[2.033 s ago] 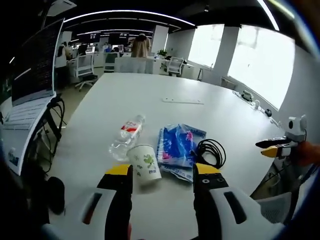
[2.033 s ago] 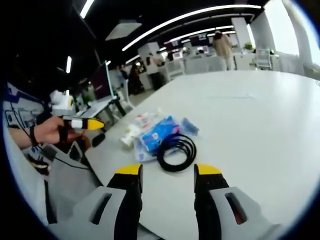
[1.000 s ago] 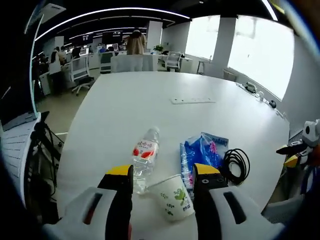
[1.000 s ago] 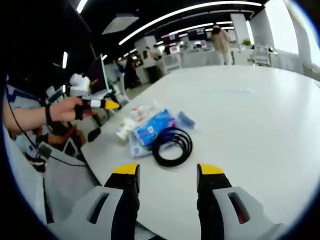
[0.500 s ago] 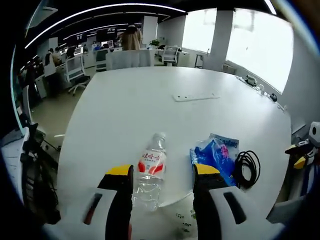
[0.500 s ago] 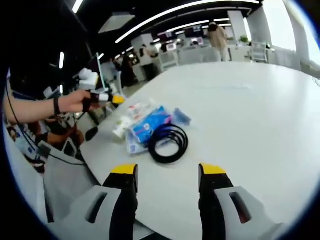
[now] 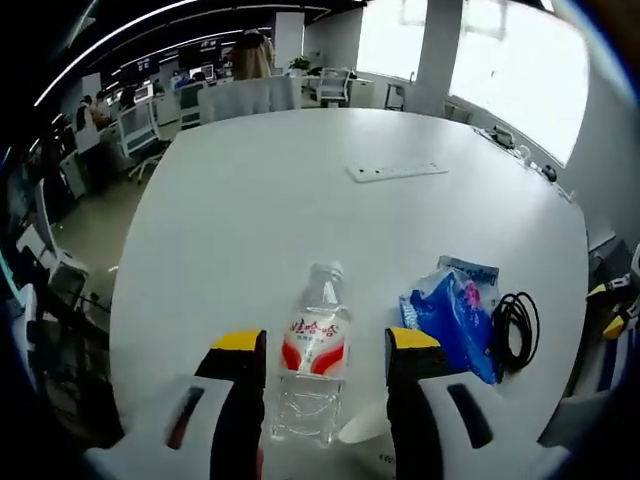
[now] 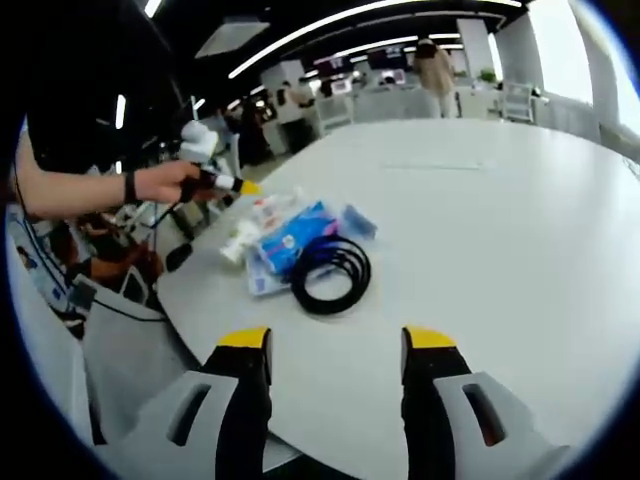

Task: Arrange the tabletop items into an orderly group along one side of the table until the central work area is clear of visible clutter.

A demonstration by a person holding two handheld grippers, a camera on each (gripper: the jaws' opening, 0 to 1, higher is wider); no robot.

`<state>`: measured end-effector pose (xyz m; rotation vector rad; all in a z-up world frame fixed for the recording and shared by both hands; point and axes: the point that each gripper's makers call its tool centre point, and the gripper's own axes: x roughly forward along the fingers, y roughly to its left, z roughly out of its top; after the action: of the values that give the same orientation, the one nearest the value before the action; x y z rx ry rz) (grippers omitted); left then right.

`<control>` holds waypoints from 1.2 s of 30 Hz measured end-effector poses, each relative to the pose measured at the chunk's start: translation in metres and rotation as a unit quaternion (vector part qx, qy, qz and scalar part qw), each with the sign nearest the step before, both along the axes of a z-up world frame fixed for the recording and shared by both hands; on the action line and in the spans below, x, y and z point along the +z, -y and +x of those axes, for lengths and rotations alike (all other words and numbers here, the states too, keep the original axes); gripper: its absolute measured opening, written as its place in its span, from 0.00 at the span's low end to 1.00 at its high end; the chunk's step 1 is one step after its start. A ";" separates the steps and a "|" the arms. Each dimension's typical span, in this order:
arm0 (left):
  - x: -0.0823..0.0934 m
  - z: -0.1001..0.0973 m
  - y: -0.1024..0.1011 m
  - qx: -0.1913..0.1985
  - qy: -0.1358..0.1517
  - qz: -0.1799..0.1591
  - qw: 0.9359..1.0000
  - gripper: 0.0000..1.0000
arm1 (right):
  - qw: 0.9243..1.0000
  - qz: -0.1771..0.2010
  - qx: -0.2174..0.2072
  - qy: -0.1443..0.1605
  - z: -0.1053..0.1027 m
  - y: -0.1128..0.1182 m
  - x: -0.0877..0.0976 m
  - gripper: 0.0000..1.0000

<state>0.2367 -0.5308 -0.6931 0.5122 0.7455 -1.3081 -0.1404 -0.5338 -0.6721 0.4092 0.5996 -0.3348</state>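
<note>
A clear water bottle (image 7: 312, 362) with a red label lies on the white table (image 7: 280, 200), cap pointing away. My left gripper (image 7: 325, 345) is open, and the bottle shows between its yellow-tipped jaws, untouched. A paper cup (image 7: 364, 428) peeks in at the bottom. To the right lie a blue packet (image 7: 455, 315) and a black cable coil (image 7: 515, 325). My right gripper (image 8: 337, 340) is open over bare table, short of the cable coil (image 8: 330, 268), the blue packet (image 8: 290, 240) and the bottle (image 8: 268, 210). A hand holds the left gripper (image 8: 225, 182) above the bottle.
A flat white strip (image 7: 397, 171) lies farther out on the table. The near table edge (image 8: 190, 310) curves just left of the items. Office chairs (image 7: 245, 98), desks and people stand beyond the table. The right gripper's tips (image 7: 615, 305) show at the far right.
The left gripper has swung over from the cup to the bottle, which now shows between its jaws; the cup has slipped to the view's bottom. The right gripper has barely moved.
</note>
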 end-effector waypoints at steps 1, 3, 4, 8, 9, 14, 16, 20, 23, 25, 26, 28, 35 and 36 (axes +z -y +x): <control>-0.002 0.000 0.001 -0.003 0.000 0.003 1.000 0.47 | 1.000 -0.002 0.000 -0.003 -0.001 0.000 -0.001 0.49; -0.006 0.001 0.003 -0.006 0.000 0.010 1.000 0.47 | 1.000 -0.005 -0.001 -0.006 -0.004 0.000 -0.002 0.49; -0.008 0.001 0.004 -0.008 0.000 0.014 1.000 0.47 | 1.000 -0.010 -0.004 -0.007 -0.005 0.001 -0.002 0.50; -0.014 0.003 0.006 -0.011 0.000 0.023 1.000 0.47 | 1.000 -0.010 -0.011 -0.004 -0.006 0.003 -0.001 0.49; -0.017 0.004 0.007 -0.011 -0.002 0.026 1.000 0.47 | 1.000 -0.010 -0.011 -0.004 -0.006 0.003 -0.001 0.49; -0.025 0.004 0.011 -0.015 -0.008 0.039 0.999 0.48 | 1.000 -0.012 -0.009 -0.001 -0.006 0.003 -0.001 0.51; -0.030 0.004 0.013 -0.017 -0.010 0.046 0.999 0.48 | 1.000 -0.012 -0.010 0.002 -0.005 0.002 0.002 0.51; -0.040 0.006 0.016 -0.021 -0.017 0.062 0.998 0.48 | 1.000 -0.013 -0.006 0.004 -0.003 0.001 0.003 0.56; -0.046 0.005 0.016 -0.023 -0.022 0.073 0.997 0.47 | 1.000 -0.008 -0.004 0.005 -0.002 -0.001 0.003 0.58; -0.050 0.005 0.016 -0.026 -0.023 0.080 0.996 0.47 | 1.000 -0.007 -0.004 0.003 -0.002 -0.001 0.003 0.60; -0.052 0.004 0.017 -0.027 -0.023 0.082 0.996 0.47 | 1.000 -0.007 -0.004 0.005 -0.001 -0.001 0.004 0.61; -0.054 0.004 0.018 -0.028 -0.025 0.085 0.996 0.47 | 1.000 -0.005 -0.006 0.009 0.000 -0.001 0.006 0.62; -0.068 0.004 0.021 -0.029 -0.022 0.100 0.994 0.47 | 1.000 -0.007 -0.009 0.020 0.002 -0.001 0.011 0.68; -0.069 0.005 0.021 -0.029 -0.021 0.101 0.994 0.46 | 1.000 -0.013 -0.005 0.023 0.003 -0.001 0.013 0.68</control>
<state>0.2416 -0.5520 -0.7622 0.6748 0.9089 -1.3077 -0.1373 -0.5329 -0.6586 0.3947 0.5479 -0.3415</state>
